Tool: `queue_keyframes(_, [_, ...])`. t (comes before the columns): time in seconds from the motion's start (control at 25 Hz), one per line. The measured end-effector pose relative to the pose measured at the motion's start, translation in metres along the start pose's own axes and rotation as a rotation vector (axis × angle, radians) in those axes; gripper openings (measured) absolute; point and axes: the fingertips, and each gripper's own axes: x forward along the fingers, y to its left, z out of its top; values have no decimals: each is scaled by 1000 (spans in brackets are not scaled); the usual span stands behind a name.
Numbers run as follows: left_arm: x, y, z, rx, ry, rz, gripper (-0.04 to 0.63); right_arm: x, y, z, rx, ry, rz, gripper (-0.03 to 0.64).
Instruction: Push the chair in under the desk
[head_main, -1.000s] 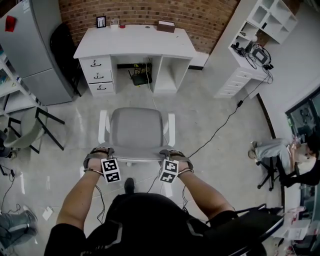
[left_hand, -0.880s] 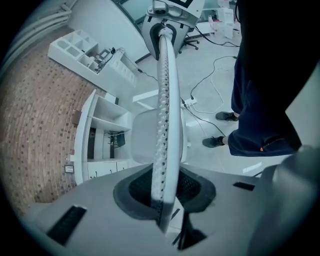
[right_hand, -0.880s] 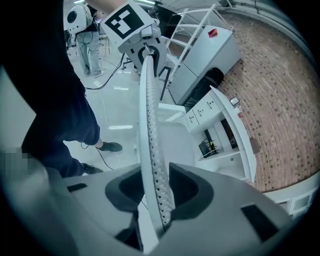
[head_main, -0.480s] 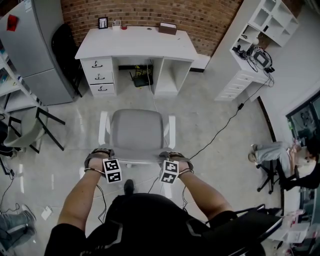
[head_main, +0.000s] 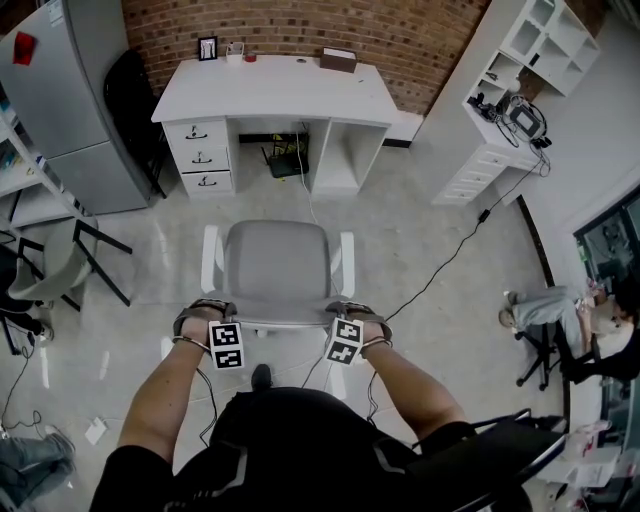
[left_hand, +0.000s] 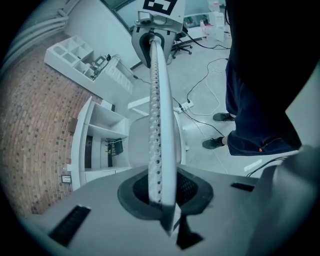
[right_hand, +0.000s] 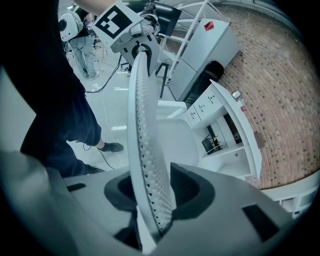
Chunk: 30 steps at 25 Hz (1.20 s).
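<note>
One grey office chair, one white desk with three drawers and two grippers fill the head view. The chair stands on a pale glossy floor, well apart from the desk and facing its knee opening. A brick wall runs behind the desk, a grey cabinet stands at its left, and one white shelving unit at its right. The left gripper and right gripper meet the top edge of the chair's backrest, one near each end.

In the left gripper view, the perforated backrest runs straight through the left gripper. Its jaws are nearly together and closing, pinching the thin edge. One desk shows beyond, against the brick.

In the right gripper view, the same backrest passes between the jaws of the right gripper. These stand about half apart and are opening, with a dark gap on one side of the rim. The desk lies ahead.
</note>
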Motion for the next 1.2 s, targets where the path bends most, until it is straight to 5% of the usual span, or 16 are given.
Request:
queue_keyframes(0.6, [14,25,13,-73,-135,-66,18,17,-46,-13,-23,91,-10,143])
queue_keyframes(1.2, [41,95,-22,-27,-134,-35,12,48,-105,15,0,117,-32,130])
